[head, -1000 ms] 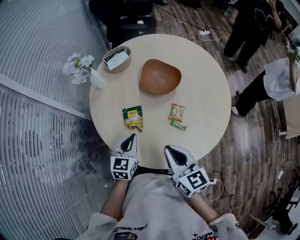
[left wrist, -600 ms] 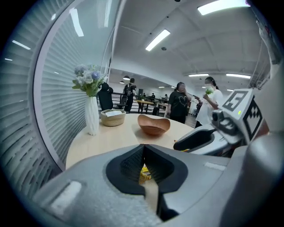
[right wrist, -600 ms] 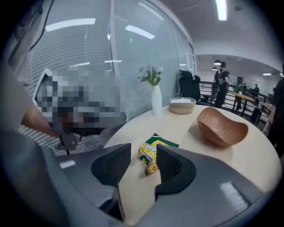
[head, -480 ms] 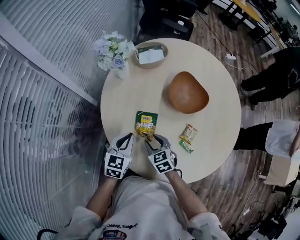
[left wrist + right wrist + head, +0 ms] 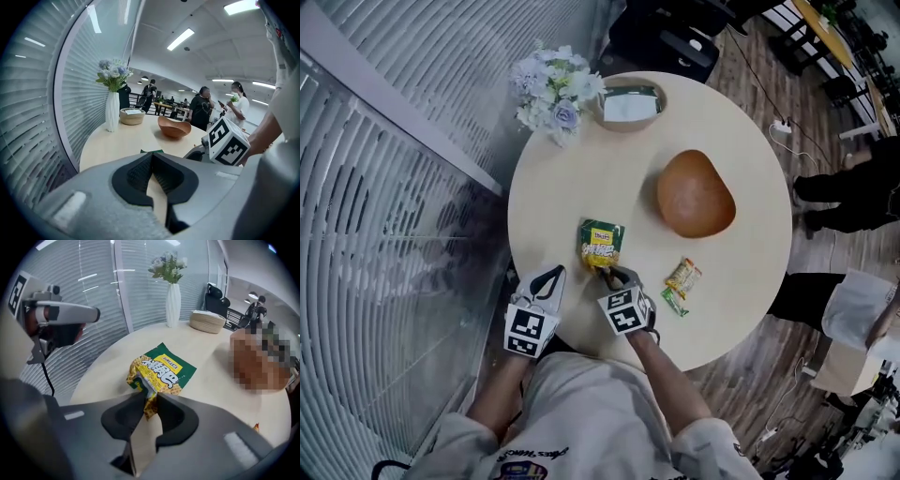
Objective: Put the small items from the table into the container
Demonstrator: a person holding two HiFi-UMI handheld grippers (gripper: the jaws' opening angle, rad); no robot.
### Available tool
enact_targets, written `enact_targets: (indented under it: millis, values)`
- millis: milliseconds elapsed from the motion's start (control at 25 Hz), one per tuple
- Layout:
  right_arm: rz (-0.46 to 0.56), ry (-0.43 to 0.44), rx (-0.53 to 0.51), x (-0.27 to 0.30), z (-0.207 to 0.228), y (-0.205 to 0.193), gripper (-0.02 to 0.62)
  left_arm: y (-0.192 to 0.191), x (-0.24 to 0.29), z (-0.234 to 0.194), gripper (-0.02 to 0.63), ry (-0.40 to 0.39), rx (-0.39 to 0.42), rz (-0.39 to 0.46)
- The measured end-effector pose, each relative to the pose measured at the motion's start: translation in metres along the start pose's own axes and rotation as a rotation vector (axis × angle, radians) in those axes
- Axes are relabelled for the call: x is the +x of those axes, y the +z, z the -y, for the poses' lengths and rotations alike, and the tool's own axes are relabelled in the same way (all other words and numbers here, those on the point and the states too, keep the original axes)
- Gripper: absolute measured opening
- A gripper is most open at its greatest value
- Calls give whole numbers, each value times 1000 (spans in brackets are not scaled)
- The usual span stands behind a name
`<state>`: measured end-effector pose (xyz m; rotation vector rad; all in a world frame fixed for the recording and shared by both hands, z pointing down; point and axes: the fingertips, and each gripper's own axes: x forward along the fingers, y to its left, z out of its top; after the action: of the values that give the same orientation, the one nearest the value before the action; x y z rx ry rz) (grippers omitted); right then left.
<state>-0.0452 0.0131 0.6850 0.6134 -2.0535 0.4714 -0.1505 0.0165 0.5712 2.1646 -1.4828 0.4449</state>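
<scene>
A green and yellow snack packet (image 5: pixel 600 243) (image 5: pixel 162 371) lies flat near the table's front. My right gripper (image 5: pixel 612 275) (image 5: pixel 150 398) points steeply down at its near edge. Its jaws are closing, and the packet's crumpled near corner is pinched between the pads. My left gripper (image 5: pixel 553 277) (image 5: pixel 151 155) hovers just left of it over the table's front edge, shut and holding nothing. An empty brown wooden bowl (image 5: pixel 696 193) (image 5: pixel 174 127) stands beyond the packet to the right. Two smaller packets, an orange one (image 5: pixel 683 277) and a green one (image 5: pixel 674 302), lie right of my right gripper.
A white vase of flowers (image 5: pixel 553 89) (image 5: pixel 112 110) and a woven basket holding a white item (image 5: pixel 629 104) (image 5: pixel 132 116) stand at the table's (image 5: pixel 553 197) far side. A slatted glass wall runs along the left. People stand on the wooden floor at the right.
My right gripper has swung down and left from the table's front edge onto the snack packet's near corner. The left gripper shifted slightly. The head view has turned.
</scene>
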Motion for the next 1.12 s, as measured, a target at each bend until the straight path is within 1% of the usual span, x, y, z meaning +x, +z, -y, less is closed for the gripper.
enact_targets:
  millis: [200, 360, 440, 520, 560, 600, 680, 720, 800, 880, 960, 1040, 1120]
  values:
    - [104, -12, 28, -24, 13, 18, 56, 4, 15, 9, -2, -34, 21, -2]
    - [246, -62, 34, -66, 39, 55, 41, 14, 29, 18, -2, -66, 47, 5]
    - [326, -115, 44, -93, 62, 77, 40, 19, 35, 22, -2, -83, 57, 8]
    - [394, -198, 71, -120, 96, 94, 38, 23, 38, 26, -2, -99, 68, 8]
    - [411, -248, 94, -131, 118, 98, 38, 26, 39, 29, -2, -107, 71, 10]
    - [413, -300, 124, -138, 141, 98, 40, 29, 40, 31, -2, -112, 70, 16]
    - [379, -386, 202, -144, 188, 85, 41, 35, 42, 36, -2, -119, 58, 36]
    - [354, -413, 245, -142, 208, 76, 41, 36, 43, 39, -2, -123, 51, 41]
    - [303, -437, 321, -134, 236, 58, 46, 36, 45, 43, -2, -129, 51, 32]
    - [264, -441, 376, -125, 251, 46, 55, 35, 44, 46, -2, -135, 54, 20]
    - [261, -451, 409, -124, 258, 41, 67, 36, 42, 47, -2, -136, 57, 22]
    - [293, -459, 421, -130, 255, 41, 91, 37, 41, 47, -2, -135, 62, 26]
    - [353, -442, 421, -142, 243, 44, 89, 38, 42, 47, -2, -136, 64, 32]
